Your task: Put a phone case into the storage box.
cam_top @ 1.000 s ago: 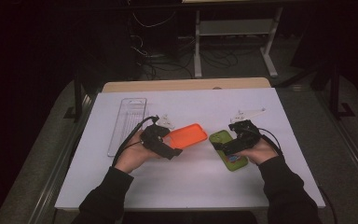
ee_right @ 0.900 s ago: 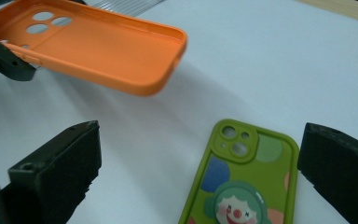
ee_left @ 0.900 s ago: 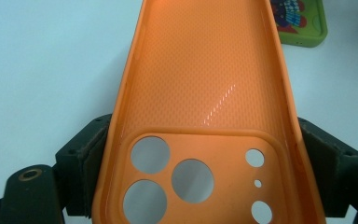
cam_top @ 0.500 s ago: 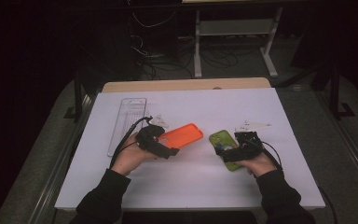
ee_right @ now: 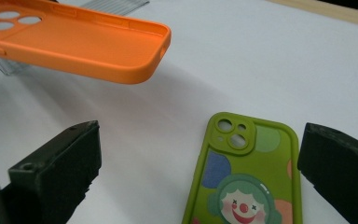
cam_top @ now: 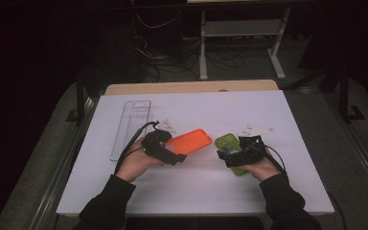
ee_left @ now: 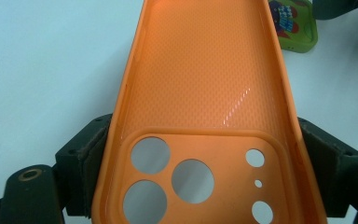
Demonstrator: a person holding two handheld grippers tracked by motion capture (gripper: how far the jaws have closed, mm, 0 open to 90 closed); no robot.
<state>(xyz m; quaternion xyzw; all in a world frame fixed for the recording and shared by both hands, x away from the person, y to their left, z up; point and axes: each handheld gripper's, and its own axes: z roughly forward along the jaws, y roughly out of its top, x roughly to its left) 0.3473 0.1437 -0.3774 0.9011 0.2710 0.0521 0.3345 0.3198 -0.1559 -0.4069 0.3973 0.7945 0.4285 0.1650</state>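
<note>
A clear plastic tray lies flat on the white table top, at about ten o'clock from the table's middle, its long side running away from the person. At twelve o'clock a strip of bare wooden board edges the white surface. Beyond it, at one o'clock, stands a white metal rack among loose dark cables on the floor.
</note>
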